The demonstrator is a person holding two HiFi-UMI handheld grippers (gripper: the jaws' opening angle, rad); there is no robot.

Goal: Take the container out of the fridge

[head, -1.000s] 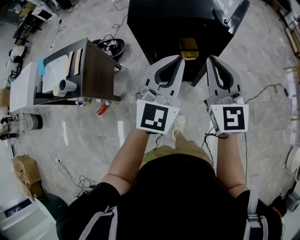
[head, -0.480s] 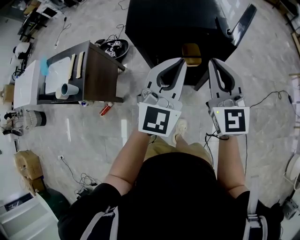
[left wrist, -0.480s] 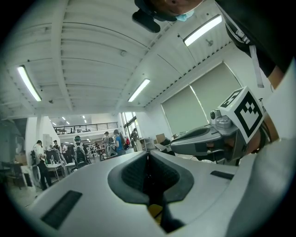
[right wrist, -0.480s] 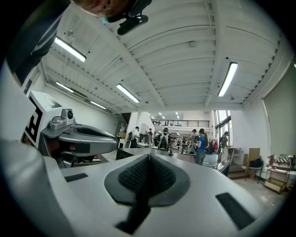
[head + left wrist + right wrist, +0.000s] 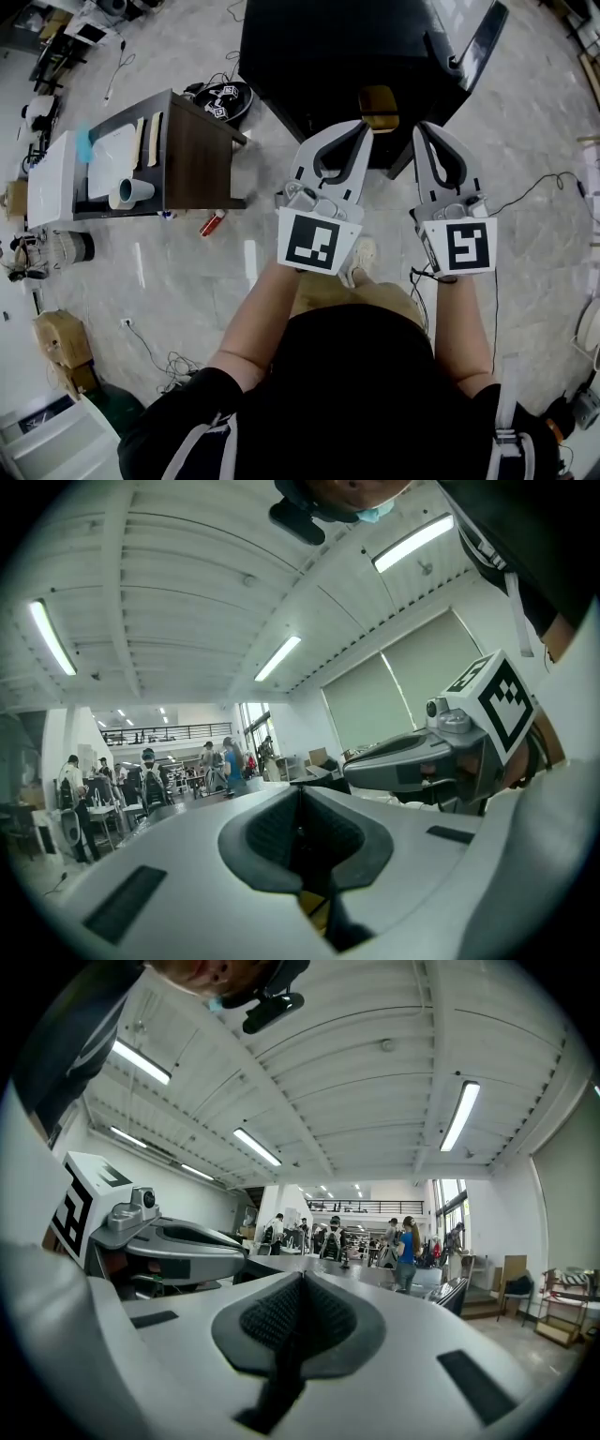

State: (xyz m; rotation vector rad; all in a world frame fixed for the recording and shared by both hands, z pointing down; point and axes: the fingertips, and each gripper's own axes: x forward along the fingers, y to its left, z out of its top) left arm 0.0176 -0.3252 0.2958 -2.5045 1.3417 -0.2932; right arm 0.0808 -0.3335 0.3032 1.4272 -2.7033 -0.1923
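I see both pairs of jaws pressed together and holding nothing: left gripper (image 5: pixel 361 124), right gripper (image 5: pixel 427 127). The tan container (image 5: pixel 378 99) sits at the front edge of the black fridge (image 5: pixel 319 47), just beyond the left gripper. What is in it, I cannot tell.

The pale marble floor (image 5: pixel 178 281) carries a black fridge (image 5: pixel 328 66) far ahead, a dark counter (image 5: pixel 197 159) at left, and a red can (image 5: pixel 212 223) near it.

The left gripper (image 5: pixel 300 803) has both jaws pressed together, nothing between them. The right gripper (image 5: pixel 375 767) sits just beside it, at the right. Ceiling light strips (image 5: pixel 277 658) run overhead; people (image 5: pixel 211 761) stand far behind at the left.
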